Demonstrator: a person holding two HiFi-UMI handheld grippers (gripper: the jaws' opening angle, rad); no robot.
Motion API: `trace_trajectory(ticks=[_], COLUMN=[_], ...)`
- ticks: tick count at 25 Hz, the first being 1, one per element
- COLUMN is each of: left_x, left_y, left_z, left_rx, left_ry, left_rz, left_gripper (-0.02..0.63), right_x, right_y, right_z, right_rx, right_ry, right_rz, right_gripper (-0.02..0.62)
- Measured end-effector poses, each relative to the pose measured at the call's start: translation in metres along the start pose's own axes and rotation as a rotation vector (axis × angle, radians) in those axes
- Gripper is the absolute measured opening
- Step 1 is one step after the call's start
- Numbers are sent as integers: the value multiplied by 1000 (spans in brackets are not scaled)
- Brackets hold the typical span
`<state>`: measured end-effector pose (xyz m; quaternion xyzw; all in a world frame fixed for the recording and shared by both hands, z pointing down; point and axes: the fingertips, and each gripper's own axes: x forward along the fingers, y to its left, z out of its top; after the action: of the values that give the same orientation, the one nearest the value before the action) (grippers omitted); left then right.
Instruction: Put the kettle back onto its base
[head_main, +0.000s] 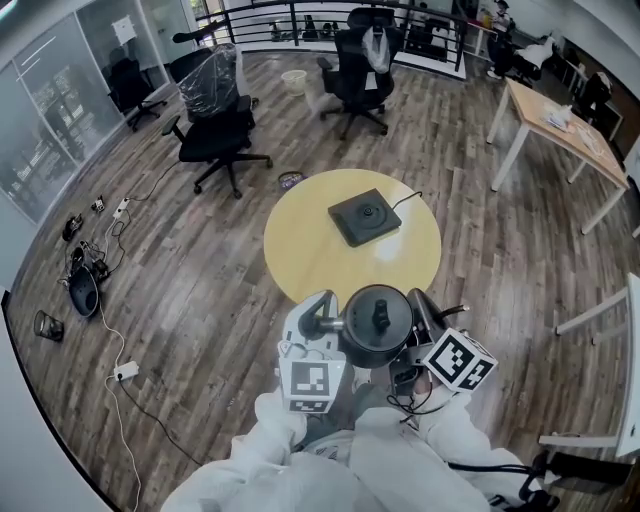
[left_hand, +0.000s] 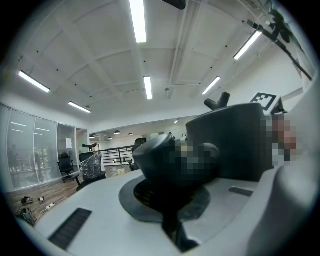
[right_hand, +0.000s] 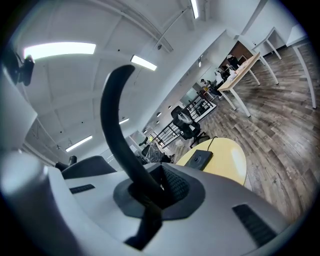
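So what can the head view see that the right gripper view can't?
Only the head view: the whole kettle from above, the left gripper at its side, and cables on the floor.
Only the right gripper view: the ceiling lights, and a close look at the right gripper shut on the kettle's curved handle.
Both: the round yellow table with the black base on it, nothing on the base, and office chairs behind.

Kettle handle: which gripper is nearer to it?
Right. The right gripper is shut on the handle; the left gripper grips the spout on the far side of the kettle.
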<state>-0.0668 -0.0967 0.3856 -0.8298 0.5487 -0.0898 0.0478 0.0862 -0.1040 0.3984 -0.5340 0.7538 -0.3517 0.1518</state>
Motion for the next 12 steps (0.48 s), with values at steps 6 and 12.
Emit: trace_trajectory(ticks=[6,12], left_x=[72,130], left_y=[18,29], left_z=[-1,6], left_rx=[-4,-10], left_ry=[21,22], left_rz=[10,11], left_gripper=[-3,-3], right_x=[65,113], right_y=[-25,-44], right_z=[30,63], right_rx=[10,5], right_ry=[24,31], right_rz=[2,-7], right_gripper=[12,12])
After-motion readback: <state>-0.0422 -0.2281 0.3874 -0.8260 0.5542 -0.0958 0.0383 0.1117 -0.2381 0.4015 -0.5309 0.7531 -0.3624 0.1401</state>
